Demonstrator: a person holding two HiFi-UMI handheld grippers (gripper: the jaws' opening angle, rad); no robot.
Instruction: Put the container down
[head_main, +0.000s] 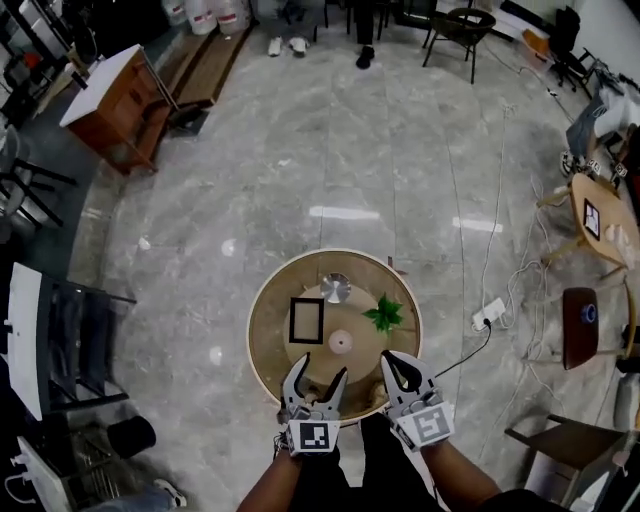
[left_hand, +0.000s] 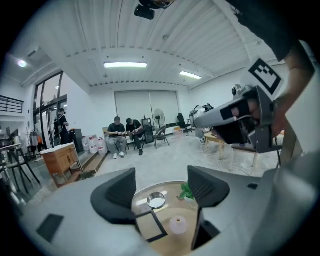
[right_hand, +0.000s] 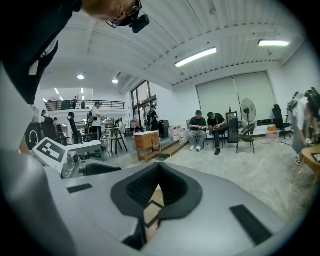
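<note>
A round wooden table (head_main: 262, 345) stands just ahead of me. On it sit a shiny metal bowl (head_main: 335, 288), a small pale round container (head_main: 341, 342), a black square frame (head_main: 306, 320) and a small green plant (head_main: 384, 314). My left gripper (head_main: 318, 385) hovers over the near edge of the table, jaws open with nothing between them. Through its jaws the left gripper view shows the bowl (left_hand: 156, 200), the pale container (left_hand: 178, 224) and the plant (left_hand: 187, 191). My right gripper (head_main: 400, 368) hovers beside it, jaws shut at the tips and empty (right_hand: 159, 170).
A wooden cabinet (head_main: 115, 100) stands at the far left, and a dark chair (head_main: 460, 30) at the back. A power strip (head_main: 490, 315) with its cable lies on the floor right of the table. Small tables (head_main: 600, 225) stand at the right. Two people (left_hand: 125, 132) sit far off.
</note>
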